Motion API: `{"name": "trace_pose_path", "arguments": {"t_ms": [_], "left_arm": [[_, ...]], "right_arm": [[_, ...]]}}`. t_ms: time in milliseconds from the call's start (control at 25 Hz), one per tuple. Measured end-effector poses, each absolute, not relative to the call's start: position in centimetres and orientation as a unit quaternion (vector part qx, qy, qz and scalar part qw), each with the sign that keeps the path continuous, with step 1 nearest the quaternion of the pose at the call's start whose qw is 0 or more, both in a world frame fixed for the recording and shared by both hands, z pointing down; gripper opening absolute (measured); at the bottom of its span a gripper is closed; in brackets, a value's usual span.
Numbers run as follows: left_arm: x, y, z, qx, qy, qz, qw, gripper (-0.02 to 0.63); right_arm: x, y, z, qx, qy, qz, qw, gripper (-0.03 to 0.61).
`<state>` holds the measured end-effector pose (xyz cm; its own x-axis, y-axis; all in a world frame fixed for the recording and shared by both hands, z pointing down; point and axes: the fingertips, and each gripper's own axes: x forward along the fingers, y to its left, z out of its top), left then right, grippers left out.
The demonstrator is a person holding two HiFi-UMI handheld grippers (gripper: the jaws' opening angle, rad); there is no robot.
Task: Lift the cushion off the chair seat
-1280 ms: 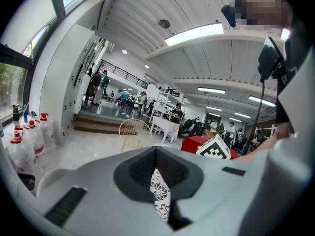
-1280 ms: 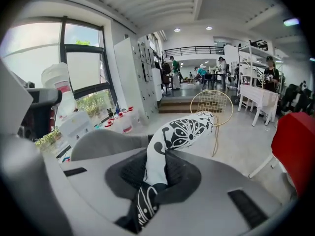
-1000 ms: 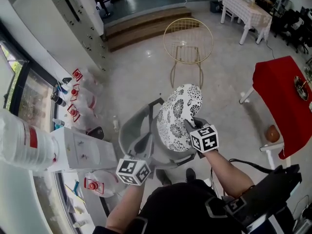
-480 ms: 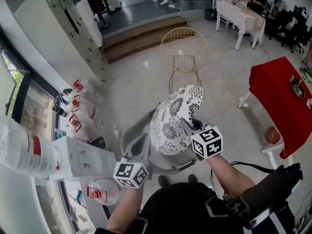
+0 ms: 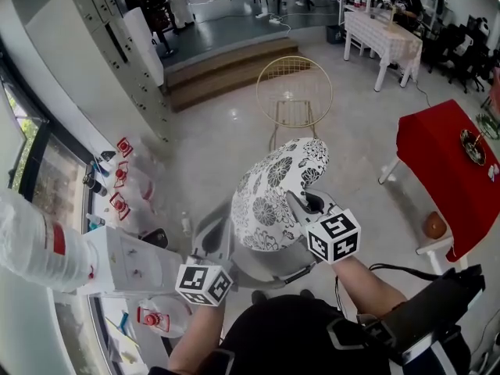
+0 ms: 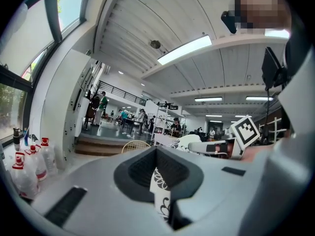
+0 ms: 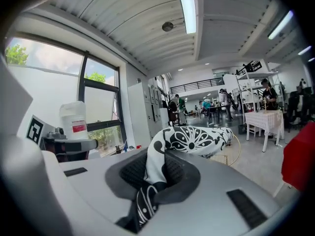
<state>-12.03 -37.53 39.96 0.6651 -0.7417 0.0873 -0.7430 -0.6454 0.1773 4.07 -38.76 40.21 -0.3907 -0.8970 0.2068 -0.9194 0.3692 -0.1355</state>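
Both grippers are clamped on the cushion [image 5: 277,186].
- Left gripper [image 6: 158,182]: jaws closed on a fold of the black-and-white floral fabric. It grips the cushion's lower left edge in the head view.
- Right gripper [image 7: 149,183]: jaws pinched on the cushion's rim on the opposite side. The fabric bunches between the pads [image 7: 129,173] and hangs down below them.
- Cushion: held up between the two grippers, tilted, with the patterned face towards the head camera. The near edge sits low at the grippers and the far edge is higher. In the right gripper view it stretches out level from the jaws, with open room beneath its far end.
- Chair [image 5: 266,270]: grey, directly under the cushion. Only its near rim and left side show, because the cushion covers the seat. It looks clear of the seat, but the head view doesn't show the gap itself.

Surroundings:
- A gold wire chair [image 5: 294,92] stands beyond the cushion on the floor.
- A desk with a red cloth [image 5: 437,155] is off to the right, well apart.
- Water jugs [image 5: 119,184] sit along the window wall at left.
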Motion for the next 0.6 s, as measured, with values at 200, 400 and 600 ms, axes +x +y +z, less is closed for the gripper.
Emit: {"name": "trace_pose_path", "arguments": {"t_ms": [200,400,600], "left_arm": [[-12.7,-37.9,39.5,0.904,-0.417,0.000,0.093,0.005],[-12.9,-37.5,39.2,0.903,-0.420,0.003,0.089,0.005],[-12.9,-37.2,38.6,0.902,-0.424,-0.003,0.086,0.005]], "right_arm": [[3.7,-38.7,39.1,0.548,-0.829,0.100,0.039,0.040],[3.8,-38.3,38.3,0.551,-0.829,0.093,0.026,0.040],[4.0,-37.7,37.0,0.546,-0.834,0.078,0.013,0.038]]}}
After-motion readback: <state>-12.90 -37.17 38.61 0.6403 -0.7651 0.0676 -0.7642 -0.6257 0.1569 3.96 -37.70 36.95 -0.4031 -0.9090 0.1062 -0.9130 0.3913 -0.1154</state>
